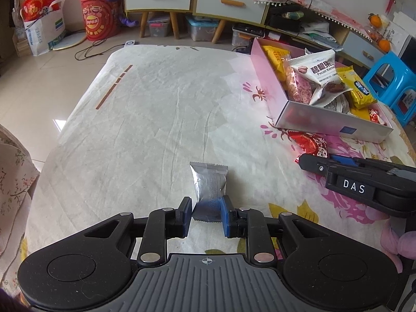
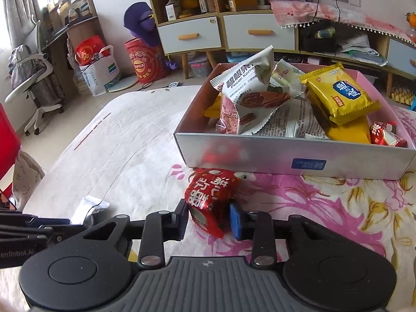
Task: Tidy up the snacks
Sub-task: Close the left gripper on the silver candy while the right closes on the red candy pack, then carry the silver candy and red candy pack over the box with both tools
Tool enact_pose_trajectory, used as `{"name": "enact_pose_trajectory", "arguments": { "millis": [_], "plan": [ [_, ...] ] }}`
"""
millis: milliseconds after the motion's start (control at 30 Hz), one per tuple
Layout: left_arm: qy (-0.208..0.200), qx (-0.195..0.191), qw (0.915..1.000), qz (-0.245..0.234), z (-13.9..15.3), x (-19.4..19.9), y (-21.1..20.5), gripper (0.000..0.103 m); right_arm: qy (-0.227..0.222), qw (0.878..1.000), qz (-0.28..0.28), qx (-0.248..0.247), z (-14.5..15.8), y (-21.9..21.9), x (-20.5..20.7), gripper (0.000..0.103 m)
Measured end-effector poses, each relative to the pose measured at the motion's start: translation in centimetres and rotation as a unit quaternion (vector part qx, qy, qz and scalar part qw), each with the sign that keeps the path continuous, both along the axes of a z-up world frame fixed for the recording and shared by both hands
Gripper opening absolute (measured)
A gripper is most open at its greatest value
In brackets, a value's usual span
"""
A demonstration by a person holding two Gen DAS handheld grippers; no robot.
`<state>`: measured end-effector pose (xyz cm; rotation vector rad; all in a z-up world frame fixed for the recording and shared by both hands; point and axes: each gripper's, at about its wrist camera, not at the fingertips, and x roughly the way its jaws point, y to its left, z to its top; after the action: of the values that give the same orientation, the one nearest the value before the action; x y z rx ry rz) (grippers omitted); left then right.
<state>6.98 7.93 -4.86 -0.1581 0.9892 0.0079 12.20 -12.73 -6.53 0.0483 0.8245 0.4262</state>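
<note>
Left wrist view: left gripper (image 1: 206, 213) low at the near edge of the cloth-covered desk (image 1: 145, 119), jaws narrowed around the near end of a silver snack packet (image 1: 209, 186), seemingly pinching it, though contact on the left side hard to judge. Far right: pink snack box (image 1: 270, 83), crammed with packets. Right wrist view: right gripper (image 2: 209, 219) just near the box (image 2: 260, 153), jaws closed on a red snack packet (image 2: 210, 197) lying on the floral cloth, touching the box front.
</note>
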Motion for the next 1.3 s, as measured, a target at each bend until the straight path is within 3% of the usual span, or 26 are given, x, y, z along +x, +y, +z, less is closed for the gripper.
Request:
{"name": "enact_pose_trajectory", "arguments": {
  "millis": [667, 1000, 1300],
  "plan": [
    [-0.039, -0.026, 0.9989, 0.004, 3.2, 1.7, -1.7, 0.021, -0.028, 0.999, -0.004, 0.024, 5.4, -3.2, -0.2, 0.022],
    [-0.065, -0.046, 0.9968, 0.001, 4.6, 3.6, -4.3, 0.021, -0.054, 0.994, -0.08, 0.048, 7.2, -8.8, 1.5, 0.022],
    [-0.106, -0.077, 0.9909, -0.031, 6.3, 6.0, -7.8, 0.021, -0.036, 0.987, -0.134, 0.081, 6.7, -12.9, 3.6, 0.023]
  ]
}}
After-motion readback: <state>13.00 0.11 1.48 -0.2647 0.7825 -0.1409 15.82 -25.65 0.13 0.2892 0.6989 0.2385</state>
